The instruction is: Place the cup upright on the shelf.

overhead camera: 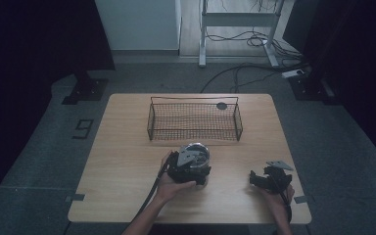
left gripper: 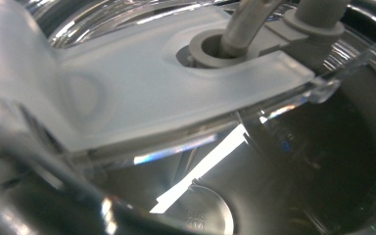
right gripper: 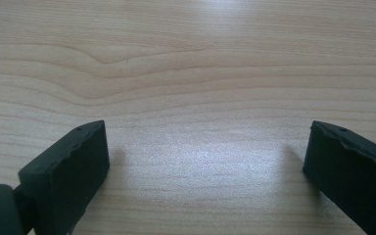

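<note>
A clear round container (overhead camera: 199, 149) stands on the wooden table (overhead camera: 127, 161) just in front of the wire basket (overhead camera: 194, 128). My left gripper (overhead camera: 188, 165) sits right against and over it, held by a hand from the near side. In the left gripper view the container (left gripper: 284, 161) is seen from very close, with a frosted flap (left gripper: 142, 88) and a grey stem (left gripper: 245, 29) across its top; the jaws are hidden there. At the front right my right gripper (overhead camera: 255, 179) (right gripper: 205, 156) stands open low over bare wood, with nothing between its fingers (right gripper: 73, 166).
The black mesh basket holds a small dark disc (overhead camera: 222, 105) at its back right corner. Beyond the table's far edge are a metal stand (overhead camera: 203, 34), floor cables (overhead camera: 245, 73) and dark curtains on both sides.
</note>
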Motion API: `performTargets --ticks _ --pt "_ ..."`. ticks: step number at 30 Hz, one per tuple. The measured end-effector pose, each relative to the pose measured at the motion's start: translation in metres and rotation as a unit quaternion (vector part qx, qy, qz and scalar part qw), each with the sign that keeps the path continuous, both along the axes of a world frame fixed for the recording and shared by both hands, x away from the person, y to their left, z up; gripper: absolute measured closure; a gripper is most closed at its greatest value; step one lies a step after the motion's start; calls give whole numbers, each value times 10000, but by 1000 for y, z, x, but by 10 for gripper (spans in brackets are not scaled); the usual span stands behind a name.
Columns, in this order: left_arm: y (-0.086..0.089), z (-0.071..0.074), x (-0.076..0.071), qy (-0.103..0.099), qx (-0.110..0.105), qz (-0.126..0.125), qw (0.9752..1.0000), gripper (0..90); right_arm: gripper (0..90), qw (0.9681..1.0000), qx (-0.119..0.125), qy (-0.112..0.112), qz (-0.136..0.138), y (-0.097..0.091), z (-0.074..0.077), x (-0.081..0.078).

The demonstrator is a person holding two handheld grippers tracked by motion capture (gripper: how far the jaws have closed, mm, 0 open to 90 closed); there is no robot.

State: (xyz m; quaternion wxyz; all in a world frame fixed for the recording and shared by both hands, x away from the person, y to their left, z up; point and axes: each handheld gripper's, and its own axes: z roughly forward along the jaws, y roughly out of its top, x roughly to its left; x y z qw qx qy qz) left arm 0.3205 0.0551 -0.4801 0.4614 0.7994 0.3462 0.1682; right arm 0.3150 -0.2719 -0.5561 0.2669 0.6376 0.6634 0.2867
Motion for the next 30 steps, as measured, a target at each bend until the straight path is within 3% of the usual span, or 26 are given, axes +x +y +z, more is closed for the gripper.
performTargets --ticks 5,30 --pt "5 6 0 17 -116 48 9999 43 29 10000 0 -1 0 0 0 0" --pt "33 41 5 -165 -141 270 9994 43 31 10000 1 -2 -6 0 0 0"
